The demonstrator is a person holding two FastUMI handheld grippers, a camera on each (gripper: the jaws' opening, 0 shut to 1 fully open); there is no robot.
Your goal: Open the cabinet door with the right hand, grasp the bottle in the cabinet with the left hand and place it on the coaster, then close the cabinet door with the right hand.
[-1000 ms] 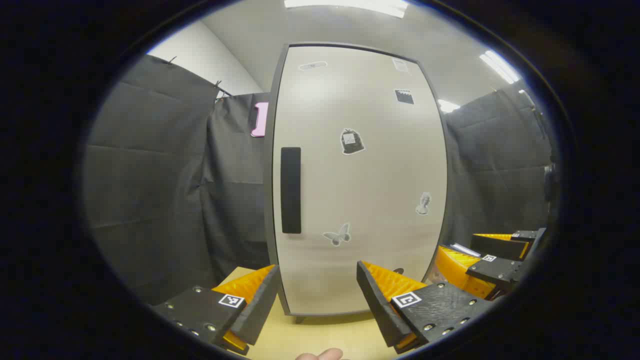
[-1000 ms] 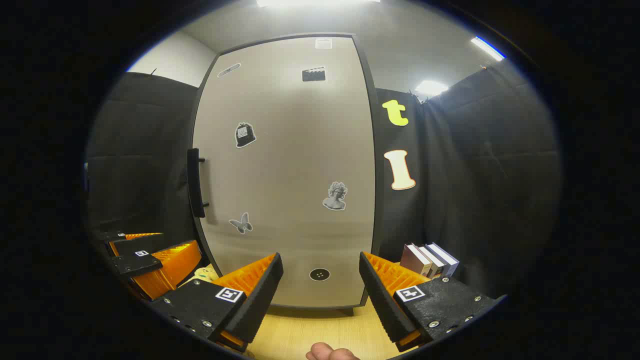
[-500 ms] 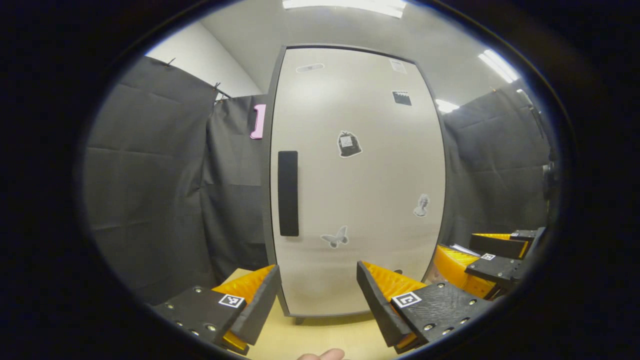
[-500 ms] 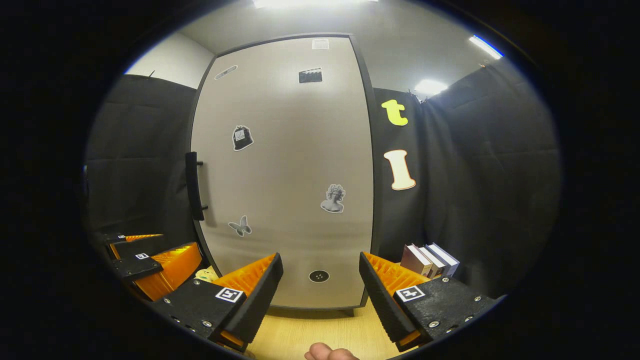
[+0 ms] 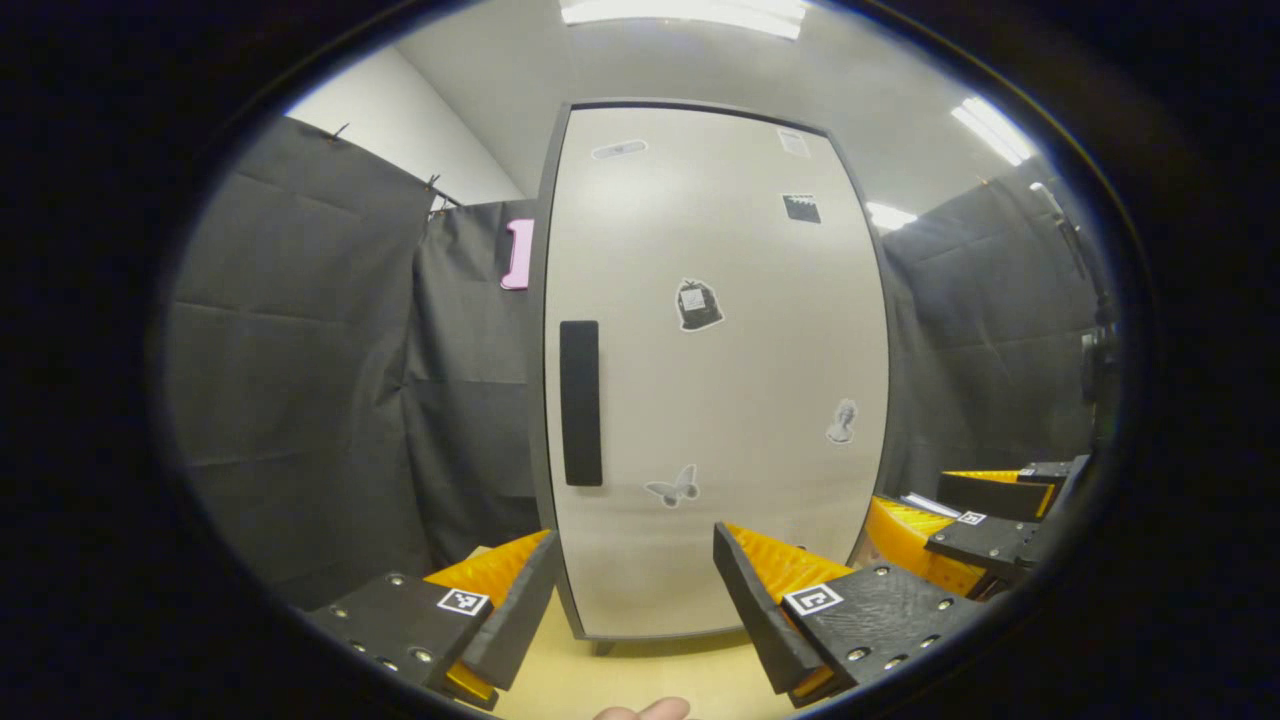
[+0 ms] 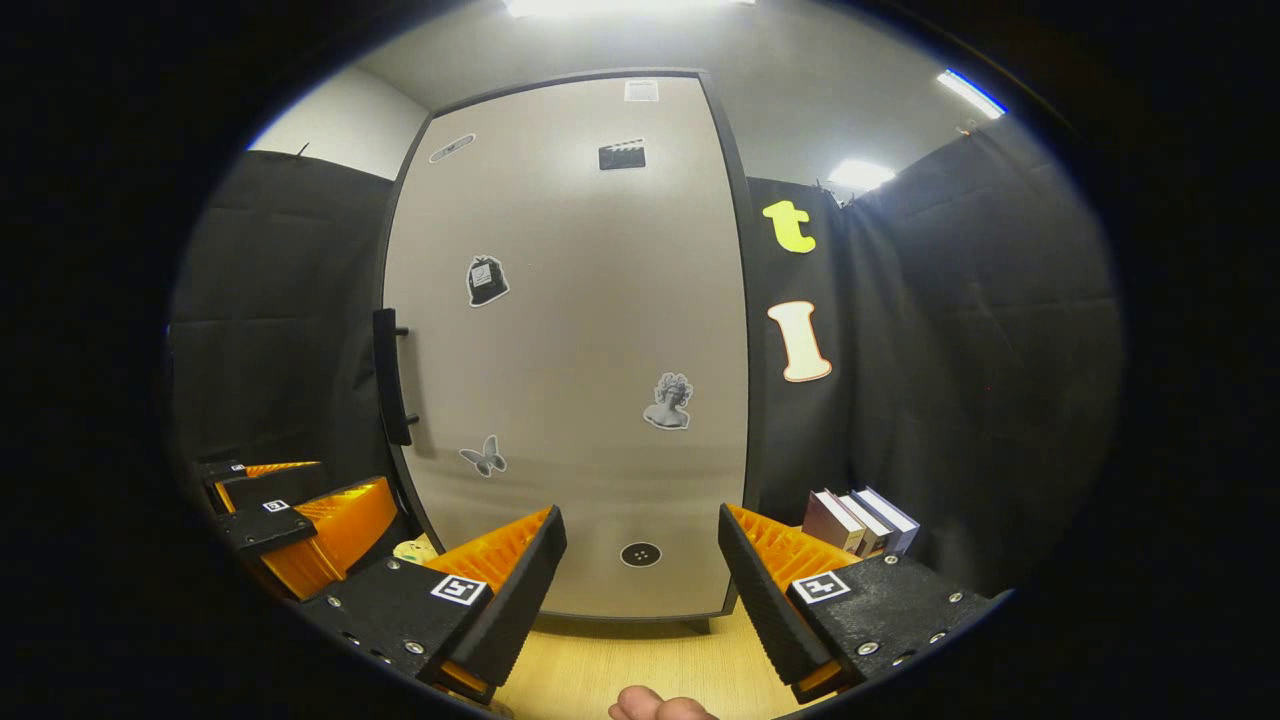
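Wooden tabletop [image 6: 600, 665] under shut cabinet door [image 6: 570, 350]; left claw [image 5: 630, 610], right claw [image 6: 640, 605] both wide, empty.

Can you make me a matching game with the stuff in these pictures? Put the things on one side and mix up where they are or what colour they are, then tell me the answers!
Things:
1. door handle
2. butterfly sticker
3. books
4. right gripper

Places, colours or states:
A. standing to the right of the cabinet, by the black cloth
B. open, fingers apart, holding nothing
C. long and black, on the left edge of the cabinet door
D. grey, low on the door, below the handle's height

Right pairs: 1-C, 2-D, 3-A, 4-B
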